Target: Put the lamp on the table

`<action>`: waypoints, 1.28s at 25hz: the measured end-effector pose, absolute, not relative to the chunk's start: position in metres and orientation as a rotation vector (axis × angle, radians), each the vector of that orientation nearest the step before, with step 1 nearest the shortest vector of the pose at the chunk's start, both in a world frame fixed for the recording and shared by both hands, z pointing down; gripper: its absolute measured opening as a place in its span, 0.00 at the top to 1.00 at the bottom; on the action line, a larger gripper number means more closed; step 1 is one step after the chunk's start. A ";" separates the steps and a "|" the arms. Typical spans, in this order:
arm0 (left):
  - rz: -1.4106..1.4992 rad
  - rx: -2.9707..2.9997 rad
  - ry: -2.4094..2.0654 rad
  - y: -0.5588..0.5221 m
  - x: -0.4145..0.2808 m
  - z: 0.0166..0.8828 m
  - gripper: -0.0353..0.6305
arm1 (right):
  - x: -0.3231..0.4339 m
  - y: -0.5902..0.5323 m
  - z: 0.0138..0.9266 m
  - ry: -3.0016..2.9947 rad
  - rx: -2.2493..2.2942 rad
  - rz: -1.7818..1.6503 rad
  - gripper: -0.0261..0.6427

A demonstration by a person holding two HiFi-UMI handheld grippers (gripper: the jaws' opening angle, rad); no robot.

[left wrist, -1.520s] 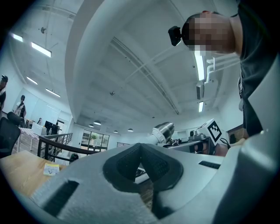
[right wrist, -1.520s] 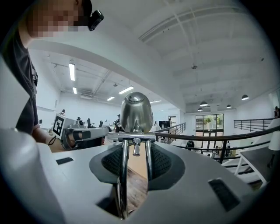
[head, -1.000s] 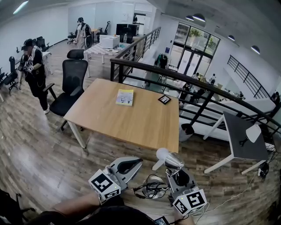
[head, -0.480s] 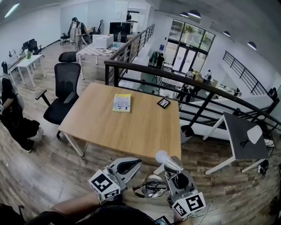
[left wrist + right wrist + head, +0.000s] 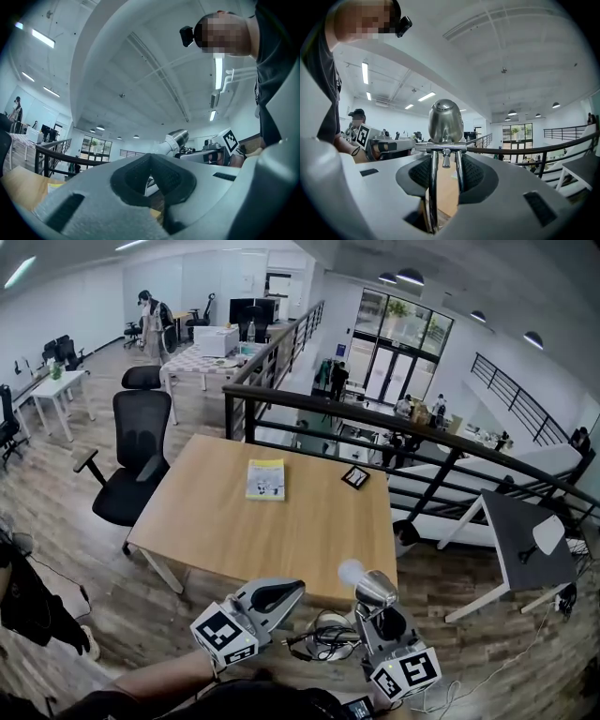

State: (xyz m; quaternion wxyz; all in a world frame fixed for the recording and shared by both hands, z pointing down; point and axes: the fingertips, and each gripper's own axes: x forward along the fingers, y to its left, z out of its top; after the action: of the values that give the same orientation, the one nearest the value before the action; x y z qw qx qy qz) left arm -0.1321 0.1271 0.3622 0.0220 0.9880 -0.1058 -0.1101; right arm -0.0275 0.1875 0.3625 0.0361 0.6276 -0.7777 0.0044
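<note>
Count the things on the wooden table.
2: a yellow booklet on the far half of the table, and a small dark square item toward its far right corner. Nothing looks hidden.

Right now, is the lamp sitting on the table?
No, the right gripper holds the lamp up in the air by its metal rods, off the table.

Light wooden rectangular table (image 5: 216,521) on white legs, standing on a wood-plank floor (image 5: 84,587).

Two things lie flat on the top, well apart. A thin yellow-green booklet (image 5: 266,478) sits at 12 o'clock from the table's middle. A small dark square object (image 5: 354,477) lies at 2 o'clock, near the far edge. The rest of the top shows bare wood. On the floor at the table's 9 o'clock stands a black mesh office chair (image 5: 136,460). At its 3 o'clock stands a grey-topped table (image 5: 516,545) on white legs.
</note>
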 end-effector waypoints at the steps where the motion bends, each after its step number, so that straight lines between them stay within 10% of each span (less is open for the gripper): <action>1: -0.342 3.062 -0.330 0.123 -0.135 0.362 0.93 | -0.030 0.183 0.363 -2.390 1.925 0.015 0.77; 32: -0.296 3.019 -0.388 0.036 -0.076 0.377 0.93 | 0.036 0.096 0.369 -2.424 1.900 0.076 0.77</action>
State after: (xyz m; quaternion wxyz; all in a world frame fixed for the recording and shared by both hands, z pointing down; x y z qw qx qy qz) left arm -0.0756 0.0360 0.3766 0.0415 0.9863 -0.1268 -0.0968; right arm 0.0361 0.0960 0.3692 0.0304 0.6163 -0.7865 0.0247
